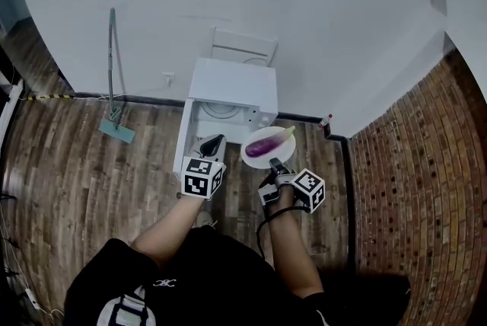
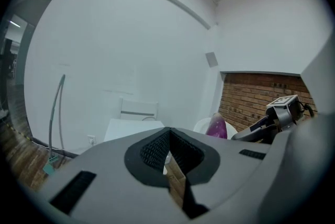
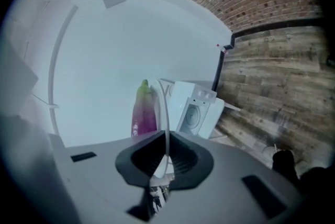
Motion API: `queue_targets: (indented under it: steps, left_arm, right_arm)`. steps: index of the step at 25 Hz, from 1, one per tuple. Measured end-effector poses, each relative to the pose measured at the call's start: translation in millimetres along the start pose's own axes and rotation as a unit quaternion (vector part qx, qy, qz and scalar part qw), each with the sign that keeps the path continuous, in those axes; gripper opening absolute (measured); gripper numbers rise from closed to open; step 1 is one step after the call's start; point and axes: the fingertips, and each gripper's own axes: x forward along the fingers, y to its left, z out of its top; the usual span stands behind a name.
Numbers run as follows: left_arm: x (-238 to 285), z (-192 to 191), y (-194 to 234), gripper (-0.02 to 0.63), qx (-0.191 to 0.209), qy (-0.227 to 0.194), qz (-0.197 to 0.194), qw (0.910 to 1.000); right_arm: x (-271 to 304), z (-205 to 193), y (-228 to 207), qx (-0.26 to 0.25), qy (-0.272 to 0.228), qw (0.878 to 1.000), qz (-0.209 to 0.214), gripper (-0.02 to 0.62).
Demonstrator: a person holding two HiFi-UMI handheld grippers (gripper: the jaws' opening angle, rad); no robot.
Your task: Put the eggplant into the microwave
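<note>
Left gripper view: the grey body of the left gripper [image 2: 168, 133] covers the lower part of the boxy white microwave [image 2: 123, 127] and all but one edge of the round white plate [image 2: 201, 124]. Only the upper end of the purple eggplant [image 2: 216, 126] shows.

Right gripper view: the right gripper [image 3: 166, 139] hides the eggplant's lower end and the plate's near rim. The microwave's dials [image 3: 204, 94] are blurred.

Head view: the small red-capped object [image 1: 326, 121] at the floor's edge, in the wall corner, is too small to identify. The person's torso [image 1: 190, 271] is cut off by the bottom edge.
</note>
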Motion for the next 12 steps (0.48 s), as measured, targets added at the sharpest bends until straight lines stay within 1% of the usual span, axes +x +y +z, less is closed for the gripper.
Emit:
queue_targets:
  steps: [3, 6, 12]
  left_arm:
    - [21.8, 7.1, 16.4, 0.002, -0.002, 0.0, 0.006, 1.0]
    - [34.8, 9.9, 32.3, 0.002, -0.003, 0.001, 0.016, 0.9999]
    - [36.9, 2.0, 55.6, 0.002, -0.025, 0.001, 0.062, 0.9978]
  right_arm:
    - [25.7, 14.2, 8.6, -0.016, -0.001, 1.0, -0.002, 0.026]
    - [49.4, 20.4, 13.9, -0.007, 0.009, 1.0, 0.004, 0.026]
    - [86.7, 18.7, 14.5, -0.015, 0.061, 0.998, 0.0, 0.026]
